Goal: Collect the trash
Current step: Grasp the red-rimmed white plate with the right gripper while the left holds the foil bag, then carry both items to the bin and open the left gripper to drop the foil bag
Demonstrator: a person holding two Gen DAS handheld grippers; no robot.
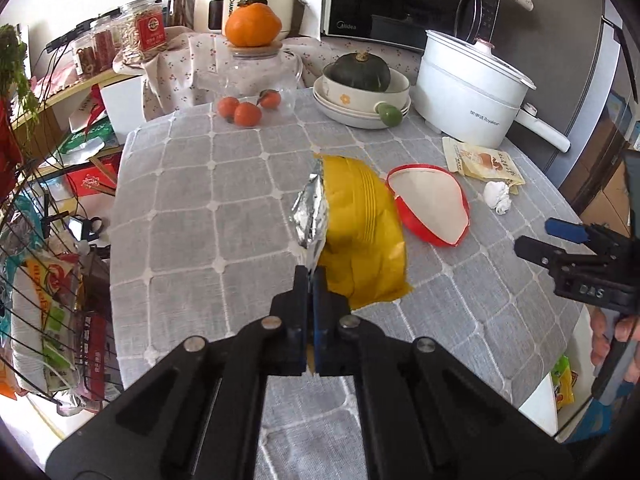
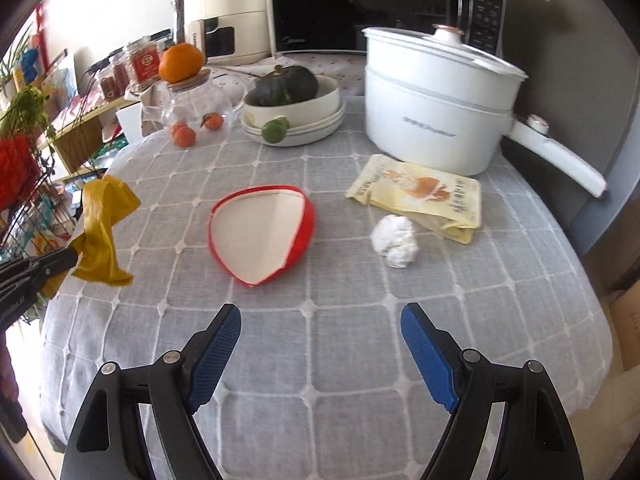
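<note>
My left gripper [image 1: 309,278] is shut on a yellow snack bag [image 1: 362,236] with a silver foil lining, held just above the grey checked tablecloth [image 1: 192,220]. In the right wrist view the same yellow snack bag [image 2: 102,232] hangs from the left gripper [image 2: 72,258] at the left edge. My right gripper [image 2: 320,322] stands open over the cloth, nothing between its blue pads. Ahead of it lie a red and white paper carton [image 2: 260,234], a crumpled white tissue [image 2: 394,240] and a pale yellow snack packet [image 2: 420,196]. The right gripper [image 1: 552,240] also shows at the right edge of the left wrist view.
At the back stand a white electric pot [image 2: 436,100], stacked bowls holding a dark squash [image 2: 288,86], a glass jar topped by an orange [image 1: 252,26] and small tangerines [image 1: 244,110]. A microwave [image 1: 408,0] stands behind. A wire basket [image 1: 48,300] of packets sits left of the table.
</note>
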